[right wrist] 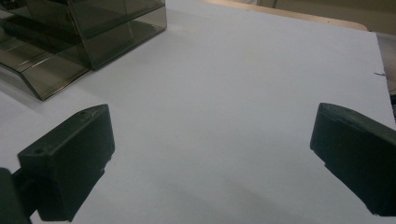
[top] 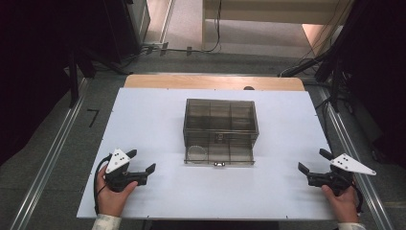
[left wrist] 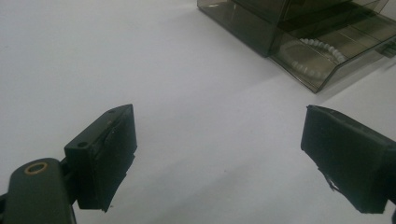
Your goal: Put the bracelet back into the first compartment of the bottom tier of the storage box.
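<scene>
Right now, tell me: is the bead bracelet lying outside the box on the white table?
No: the bead bracelet lies inside the pulled-out bottom drawer of the smoky clear box.

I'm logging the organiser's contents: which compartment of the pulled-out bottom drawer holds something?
The drawer's leftmost compartment: a white bead bracelet lies coiled in it, while the compartments to its right look empty.

Probably a lab or recording studio: a white board (top: pixel 143 124) over a wooden table (top: pixel 210 81), black curtains (both frame sides), floor rails (top: pixel 45 163), cables (top: pixel 210 45) at top centre.
</scene>
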Tool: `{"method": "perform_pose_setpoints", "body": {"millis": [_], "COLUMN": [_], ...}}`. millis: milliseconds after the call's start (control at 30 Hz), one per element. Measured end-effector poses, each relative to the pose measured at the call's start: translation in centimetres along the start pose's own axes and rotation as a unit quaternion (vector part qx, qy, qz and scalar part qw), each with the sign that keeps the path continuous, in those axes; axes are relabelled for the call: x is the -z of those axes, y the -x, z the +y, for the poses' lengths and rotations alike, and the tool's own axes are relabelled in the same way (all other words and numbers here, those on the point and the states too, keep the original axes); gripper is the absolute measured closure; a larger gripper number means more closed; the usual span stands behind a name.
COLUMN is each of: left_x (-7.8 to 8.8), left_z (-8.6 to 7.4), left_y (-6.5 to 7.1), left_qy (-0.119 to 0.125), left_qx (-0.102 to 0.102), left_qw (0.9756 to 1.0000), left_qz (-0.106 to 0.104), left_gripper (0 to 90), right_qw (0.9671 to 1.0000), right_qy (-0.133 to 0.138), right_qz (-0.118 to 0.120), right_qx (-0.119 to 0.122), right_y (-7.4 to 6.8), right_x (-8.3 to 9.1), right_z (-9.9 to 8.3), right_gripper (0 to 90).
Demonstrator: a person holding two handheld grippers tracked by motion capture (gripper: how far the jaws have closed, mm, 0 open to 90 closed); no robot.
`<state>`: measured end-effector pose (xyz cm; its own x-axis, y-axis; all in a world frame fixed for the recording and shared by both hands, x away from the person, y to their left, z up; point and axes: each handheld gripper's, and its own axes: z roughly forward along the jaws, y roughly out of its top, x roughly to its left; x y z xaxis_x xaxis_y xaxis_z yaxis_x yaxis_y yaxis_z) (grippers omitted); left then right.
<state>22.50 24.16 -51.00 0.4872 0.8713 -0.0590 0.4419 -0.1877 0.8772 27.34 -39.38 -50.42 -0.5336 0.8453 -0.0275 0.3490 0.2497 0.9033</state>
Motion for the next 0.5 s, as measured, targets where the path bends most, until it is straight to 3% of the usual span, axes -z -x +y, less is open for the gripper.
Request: {"method": "perform_pose_setpoints", "body": {"millis": [267, 500], "left_x": [1.0, 1.6], "left_z": [-0.6, -0.9], "left_y": [-1.3, -1.8], "left_qy": [0.009, 0.015], "left_qx": [0.018, 0.018], "left_qw": [0.9998, 0.9996], "left_qz": [0.009, 0.018], "left_gripper": [11.0, 10.6], "right_qw": [1.0000, 1.0000], "right_qy": [0.000, 0.000], "right_qz": [0.000, 0.000], "right_qx": [0.000, 0.000], "right_y": [0.0, 0.0], "right_x": [0.0, 0.0], "right_z": [0.0, 0.0], "right_gripper": [0.0, 0.0]}}
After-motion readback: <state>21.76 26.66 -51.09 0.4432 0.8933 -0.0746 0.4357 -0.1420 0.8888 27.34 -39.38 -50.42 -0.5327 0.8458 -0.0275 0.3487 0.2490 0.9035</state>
